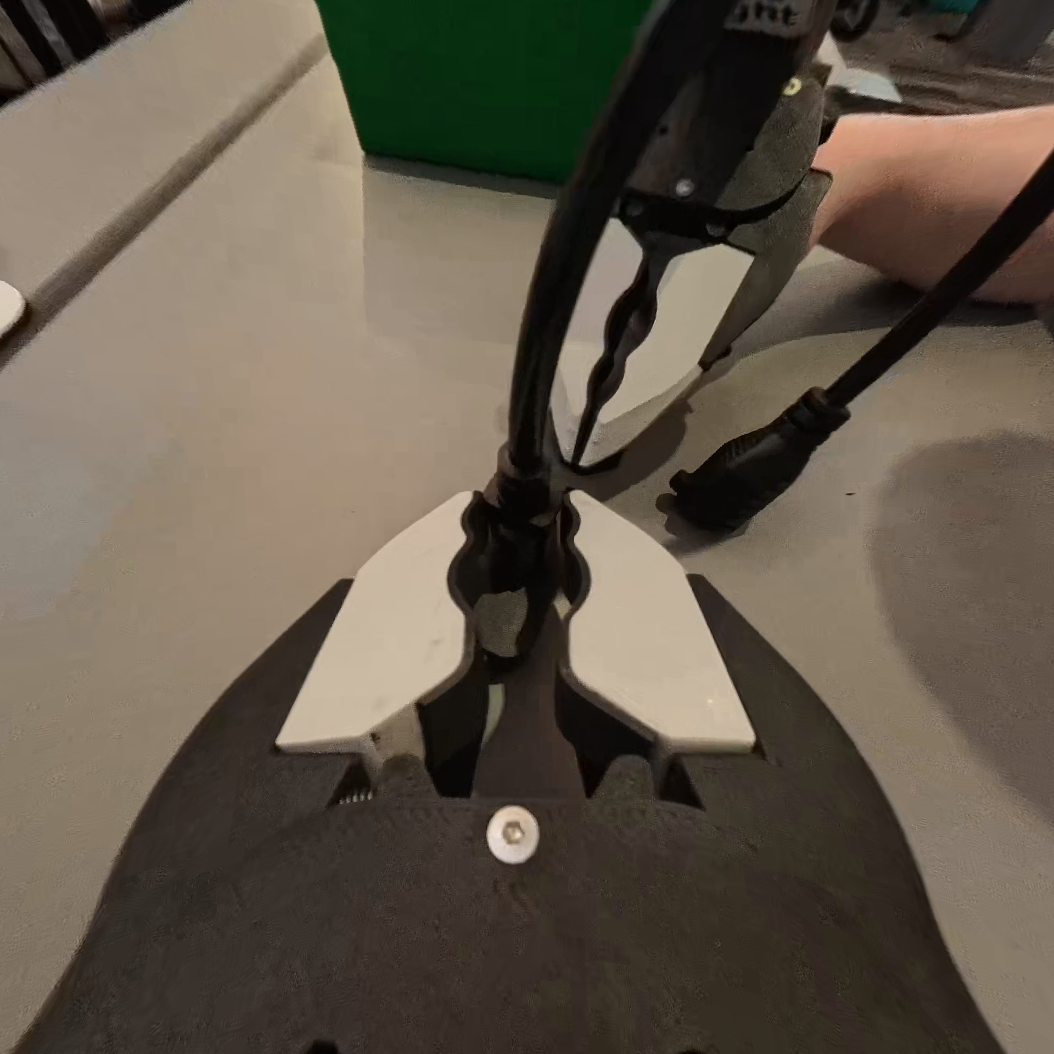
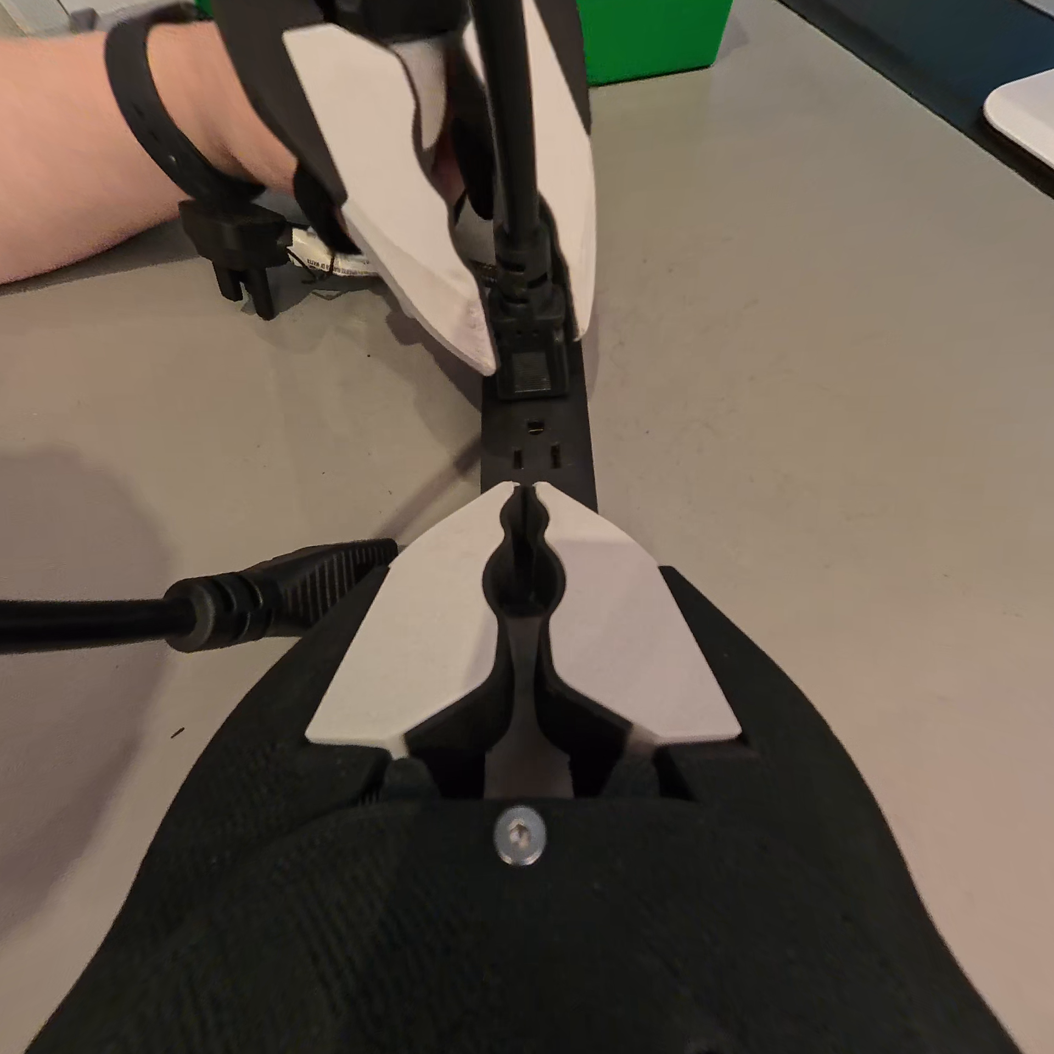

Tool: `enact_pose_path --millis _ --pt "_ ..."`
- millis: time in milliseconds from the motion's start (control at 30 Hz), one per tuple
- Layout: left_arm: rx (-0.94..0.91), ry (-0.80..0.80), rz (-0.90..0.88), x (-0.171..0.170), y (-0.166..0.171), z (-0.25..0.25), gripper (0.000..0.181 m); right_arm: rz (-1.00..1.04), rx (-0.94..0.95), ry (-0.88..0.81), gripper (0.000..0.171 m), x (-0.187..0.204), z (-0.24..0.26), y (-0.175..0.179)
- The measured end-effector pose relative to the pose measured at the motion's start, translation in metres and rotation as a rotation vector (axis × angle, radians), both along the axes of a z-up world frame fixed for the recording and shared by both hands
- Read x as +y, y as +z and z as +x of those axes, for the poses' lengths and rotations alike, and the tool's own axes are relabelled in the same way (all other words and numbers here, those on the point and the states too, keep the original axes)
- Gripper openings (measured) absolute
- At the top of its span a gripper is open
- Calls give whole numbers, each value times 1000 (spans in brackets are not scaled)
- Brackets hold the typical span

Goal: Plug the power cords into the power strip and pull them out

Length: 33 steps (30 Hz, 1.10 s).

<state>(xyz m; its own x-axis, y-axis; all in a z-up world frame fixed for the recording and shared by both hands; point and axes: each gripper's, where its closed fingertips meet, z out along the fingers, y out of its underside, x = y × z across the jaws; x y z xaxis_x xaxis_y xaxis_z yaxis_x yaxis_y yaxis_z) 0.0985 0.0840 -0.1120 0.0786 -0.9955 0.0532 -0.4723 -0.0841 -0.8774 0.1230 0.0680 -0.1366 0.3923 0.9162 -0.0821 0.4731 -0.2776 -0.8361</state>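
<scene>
My left gripper is shut on a black power cord plug, whose cord rises away from it. In the right wrist view, the left gripper holds that plug seated on the black power strip, which lies on the grey table. My right gripper is shut and empty, with its tips on the strip next to a free outlet. It also shows in the left wrist view, just beyond the held plug. A second black plug lies loose on the table beside the strip.
A green box stands at the back of the table. A third black plug with a white tag lies by a person's arm. A white object sits at the far right edge.
</scene>
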Motion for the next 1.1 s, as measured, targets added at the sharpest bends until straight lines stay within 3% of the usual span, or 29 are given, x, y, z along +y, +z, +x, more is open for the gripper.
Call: enact_pose_path --millis 100,300,933,1033,1100 --pt "17 47 120 2 0 1 22 0 1 -6 8 1 0 0" --pt "19 99 145 3 1 8 21 -2 4 -16 8 2 1 0" --pt "2 34 -34 1 7 0 23 -57 37 2 7 -2 9 1" --pt "-46 61 -26 12 26 -16 36 -66 51 26 4 -6 12 4" --pt "32 43 -48 9 13 -21 46 -25 95 68 3 -9 8 18"
